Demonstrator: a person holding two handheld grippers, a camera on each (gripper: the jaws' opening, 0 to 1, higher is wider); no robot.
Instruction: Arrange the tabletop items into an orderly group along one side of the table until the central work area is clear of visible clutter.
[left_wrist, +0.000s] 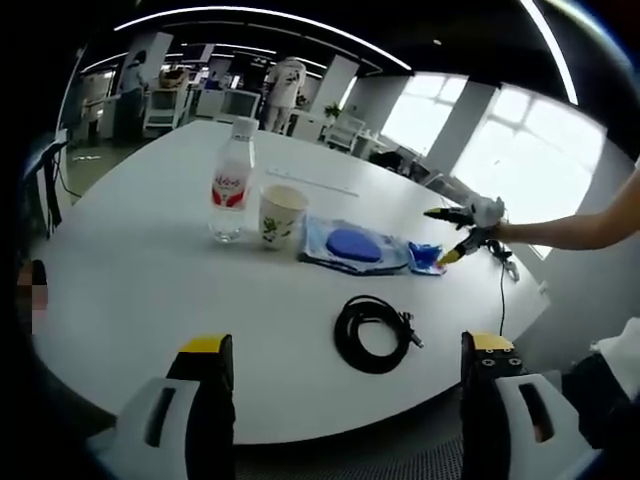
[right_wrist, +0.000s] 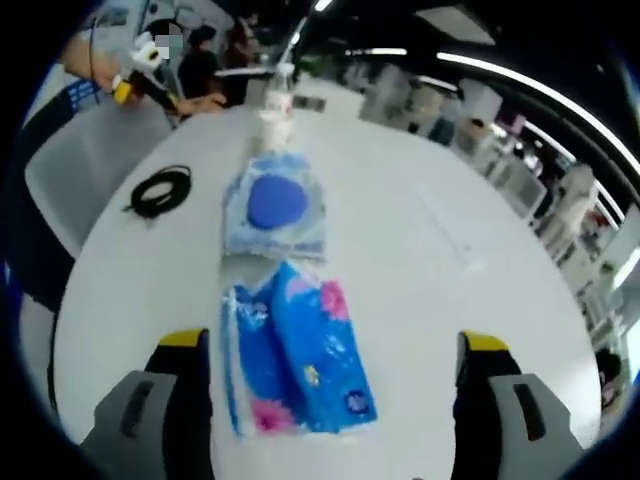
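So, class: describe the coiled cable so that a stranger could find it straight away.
Start at the white table and find the row of bottle, cup and blue packs. The cable lies apart from that row, toward the table's edge. It is the one black thing, wound in a flat ring.

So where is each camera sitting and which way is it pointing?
Left gripper view: rides the left gripper, at the table's near edge, facing across bottle, cup, wipes, cable; the right gripper shows with the person's arm.
Right gripper view: rides the right gripper, over the tissues, looking down that row.
Shared: wipes, cable, bottle.
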